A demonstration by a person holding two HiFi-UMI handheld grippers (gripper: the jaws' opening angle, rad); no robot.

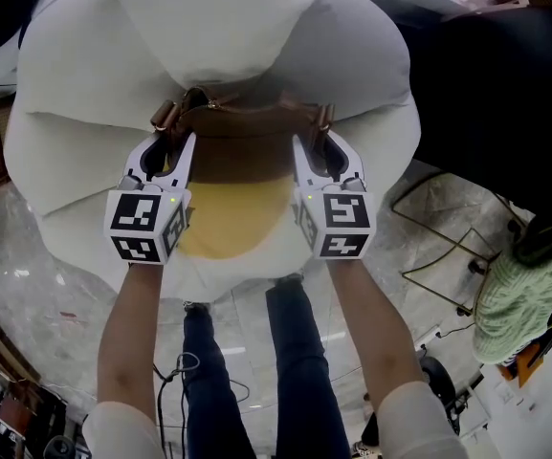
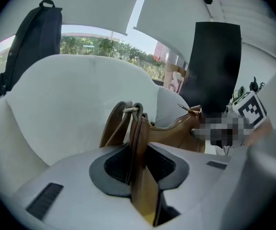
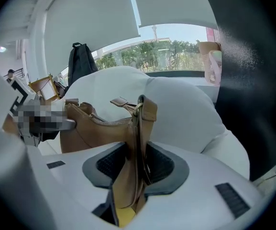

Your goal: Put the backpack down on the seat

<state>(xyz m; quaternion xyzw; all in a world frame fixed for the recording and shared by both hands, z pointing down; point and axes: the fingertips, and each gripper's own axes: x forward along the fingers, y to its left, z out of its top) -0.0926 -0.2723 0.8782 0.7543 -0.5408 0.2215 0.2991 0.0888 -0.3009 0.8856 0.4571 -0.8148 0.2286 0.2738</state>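
The left gripper (image 1: 170,134) pinches one strap (image 2: 140,150) of the brown backpack (image 1: 242,149). The right gripper (image 1: 320,130) pinches the other strap (image 3: 138,143). The backpack hangs between them over the white chair (image 1: 94,151); contact with its seat cannot be confirmed.

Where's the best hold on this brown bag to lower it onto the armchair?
The strap ends at its two top corners, from the near side. Those flat straps fit edge-on in the left gripper and right gripper, both clamped, keeping the bag level.
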